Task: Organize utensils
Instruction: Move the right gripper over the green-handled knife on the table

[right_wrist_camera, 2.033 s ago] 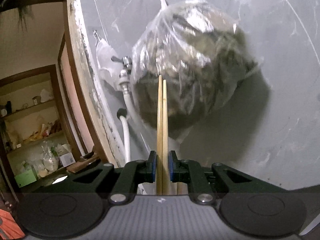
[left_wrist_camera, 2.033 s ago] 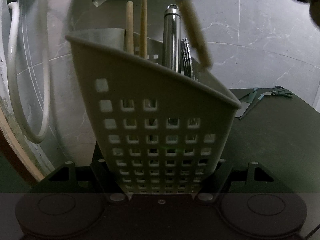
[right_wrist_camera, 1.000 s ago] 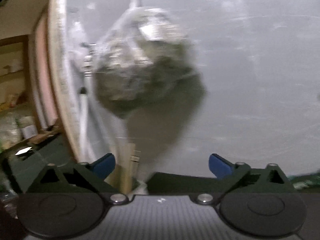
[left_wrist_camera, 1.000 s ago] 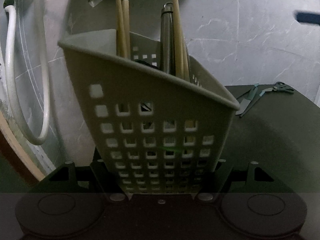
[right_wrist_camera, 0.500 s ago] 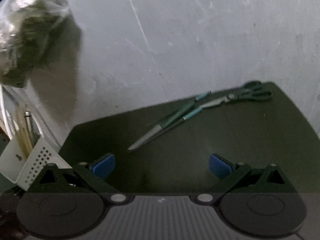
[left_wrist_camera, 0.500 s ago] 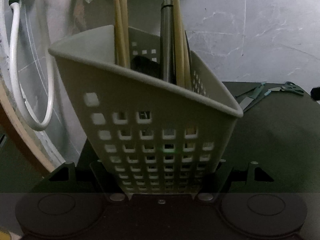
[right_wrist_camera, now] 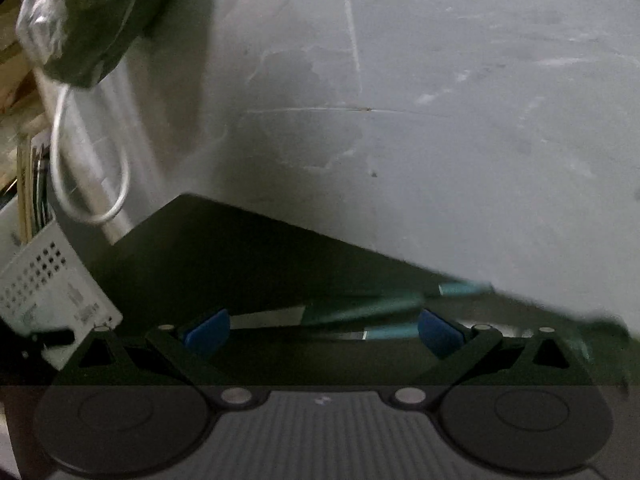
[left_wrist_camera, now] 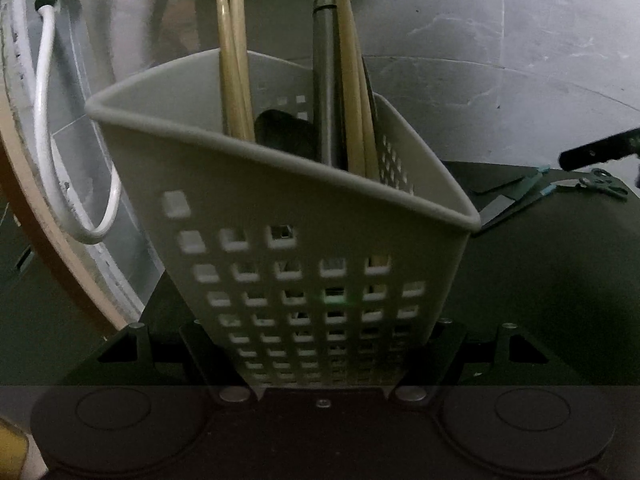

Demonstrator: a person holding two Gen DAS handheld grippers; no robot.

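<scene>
My left gripper (left_wrist_camera: 320, 354) is shut on the white perforated utensil basket (left_wrist_camera: 304, 248), held close and tilted. In it stand two pairs of wooden chopsticks (left_wrist_camera: 234, 76) (left_wrist_camera: 352, 92) and a dark metal handle (left_wrist_camera: 328, 92). My right gripper (right_wrist_camera: 322, 330) is open and empty, low over the dark table (right_wrist_camera: 240, 264), with two teal-handled knives (right_wrist_camera: 360, 308) lying between its blue pads (right_wrist_camera: 206, 330). The knives (left_wrist_camera: 516, 196) and teal scissors (left_wrist_camera: 604, 184) also show at the right of the left wrist view. The basket (right_wrist_camera: 52, 284) appears at the left edge of the right wrist view.
A grey marble wall (right_wrist_camera: 440, 100) stands behind the table. A white hose (left_wrist_camera: 48, 140) loops down the wall at the left. A plastic bag of dark contents (right_wrist_camera: 92, 12) hangs above the hose. A wooden door frame (left_wrist_camera: 52, 240) is at the far left.
My right gripper let the chopsticks into the basket, opened, swung right and came down over the teal-handled knives. My left gripper keeps hold of the basket, which has tilted a little.
</scene>
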